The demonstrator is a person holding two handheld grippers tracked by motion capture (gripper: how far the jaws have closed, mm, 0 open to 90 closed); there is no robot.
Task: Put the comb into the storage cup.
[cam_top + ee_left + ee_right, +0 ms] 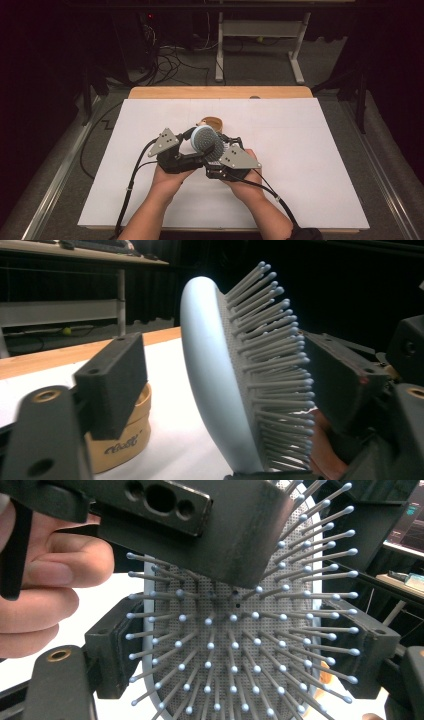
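A pale blue paddle hairbrush (pixel 204 139) with grey bristles is held up above the white sheet. My right gripper (pixel 240 655) is shut on it, a jaw pressing each side edge of the brush head (pixel 225 630). My left gripper (pixel 227 382) straddles the brush head (pixel 210 380) front to back. One of its pads (pixel 112 382) stands apart from the smooth back, and the other meets the bristle tips, so it is open around the brush. In the high view the left gripper (pixel 196 145) and right gripper (pixel 217 149) meet at the brush in mid table.
A small round wooden box (pixel 212 123) with script lettering (pixel 122 445) sits on the sheet just beyond the brush. The white sheet (pixel 310 150) covers a wooden table (pixel 220 92). Cables trail from both grippers toward the near edge. A desk frame and cables stand on the floor behind.
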